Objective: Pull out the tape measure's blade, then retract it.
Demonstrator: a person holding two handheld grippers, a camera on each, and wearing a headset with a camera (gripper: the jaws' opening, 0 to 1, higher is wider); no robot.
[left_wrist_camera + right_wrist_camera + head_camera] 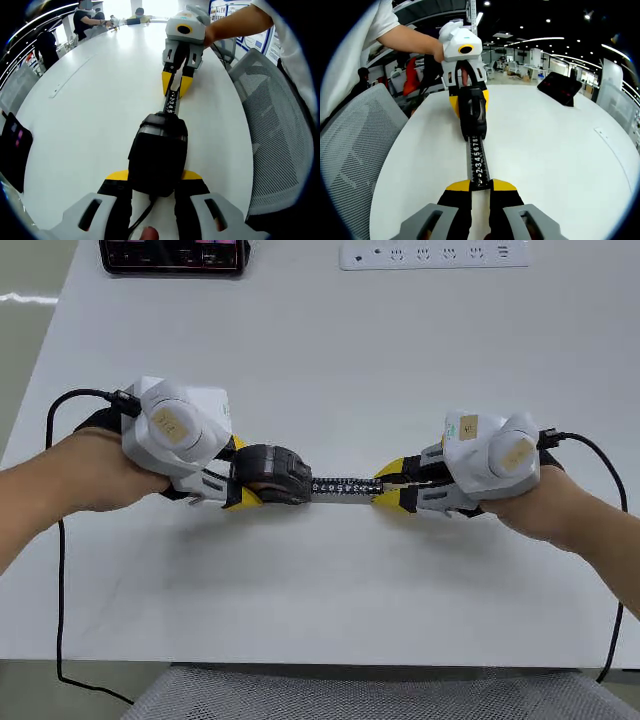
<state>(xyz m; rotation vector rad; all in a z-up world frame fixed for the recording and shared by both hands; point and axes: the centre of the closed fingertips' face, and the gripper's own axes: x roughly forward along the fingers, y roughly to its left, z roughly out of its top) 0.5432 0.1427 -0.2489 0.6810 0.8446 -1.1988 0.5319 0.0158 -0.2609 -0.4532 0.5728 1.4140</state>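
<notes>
Tape measure [272, 475], dark case, lay at the front-centre of the white table [320, 360], case clamped betw. the yellow-tipped jaws of the left gripper [243, 472]. Blade [345, 485] was out a short way, numerals showing, its end pinched in the right gripper [385, 485], jaws nearly closed on it. Grippers faced each other, near. Power strip [432, 253] & a dark device [174, 254] sat at the far edge.

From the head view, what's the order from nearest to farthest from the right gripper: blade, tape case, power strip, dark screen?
1. blade: clamped in the right gripper itself.
2. case: to its left, held in the left gripper.
3. power strip: at the table's far edge, slightly right.
4. dark screen: at the far edge, well left.
</notes>
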